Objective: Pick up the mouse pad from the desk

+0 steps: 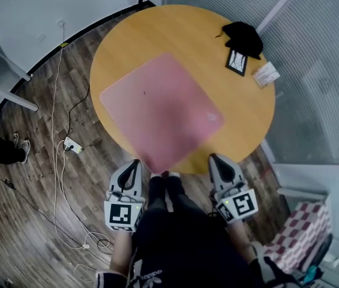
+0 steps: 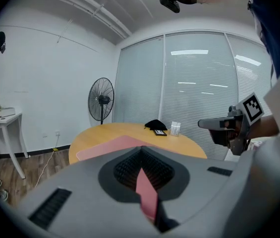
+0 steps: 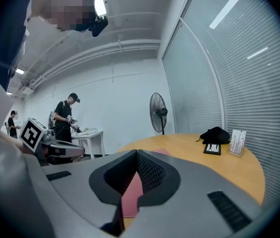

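Note:
A pink mouse pad (image 1: pixel 160 110) lies flat on the round wooden desk (image 1: pixel 175 29), its near corner reaching the desk's front edge. My left gripper (image 1: pixel 135 162) is at that edge, just left of the corner, with its jaws shut and nothing held. My right gripper (image 1: pixel 213 158) is to the right of the corner, also shut and empty. In the left gripper view the pad (image 2: pixel 115 144) shows beyond the closed jaws and through the slit between them. The right gripper view shows the pad (image 3: pixel 162 152) the same way, with bare wood nearer.
A black cloth (image 1: pixel 243 36), a small framed card (image 1: pixel 236 62) and a white card holder (image 1: pixel 266 74) sit at the desk's far right. A power strip (image 1: pixel 72 144) and cables lie on the floor left. A fan (image 2: pixel 101 100) stands behind; a person (image 3: pixel 66 118) stands by a white table.

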The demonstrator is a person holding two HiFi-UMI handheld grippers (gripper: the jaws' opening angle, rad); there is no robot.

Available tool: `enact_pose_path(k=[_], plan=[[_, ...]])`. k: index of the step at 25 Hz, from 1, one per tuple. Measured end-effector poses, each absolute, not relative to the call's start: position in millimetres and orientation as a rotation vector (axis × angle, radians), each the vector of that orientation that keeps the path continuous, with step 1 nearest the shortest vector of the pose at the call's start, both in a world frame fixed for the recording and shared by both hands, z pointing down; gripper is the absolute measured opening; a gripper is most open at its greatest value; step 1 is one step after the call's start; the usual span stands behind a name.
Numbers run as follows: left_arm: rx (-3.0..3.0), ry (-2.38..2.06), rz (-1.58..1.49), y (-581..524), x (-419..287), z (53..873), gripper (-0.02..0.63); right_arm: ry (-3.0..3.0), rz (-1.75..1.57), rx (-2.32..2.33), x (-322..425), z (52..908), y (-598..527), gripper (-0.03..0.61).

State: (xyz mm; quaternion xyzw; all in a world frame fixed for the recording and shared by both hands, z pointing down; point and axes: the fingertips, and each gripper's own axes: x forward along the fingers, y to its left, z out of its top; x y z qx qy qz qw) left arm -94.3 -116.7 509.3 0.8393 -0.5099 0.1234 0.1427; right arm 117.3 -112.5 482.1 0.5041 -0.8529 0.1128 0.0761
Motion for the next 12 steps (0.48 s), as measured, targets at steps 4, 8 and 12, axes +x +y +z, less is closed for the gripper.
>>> enact_pose_path(k=[4, 8, 12], plan=[[2.382, -1.485, 0.352, -115.5, -99.7, 514.1, 0.003, -2.559, 0.364, 1.477, 111.2, 487.5, -112.9, 0.002], [2.363, -1.488, 0.353, -115.4, -105.2, 520.5, 0.003, -2.552, 0.378, 1.461, 107.1, 492.5, -113.1, 0.002], [2.334, -1.48, 0.358, -115.2, -108.8, 528.3, 0.003, -2.55, 0.384, 1.447, 104.3, 494.9, -115.7, 0.002]])
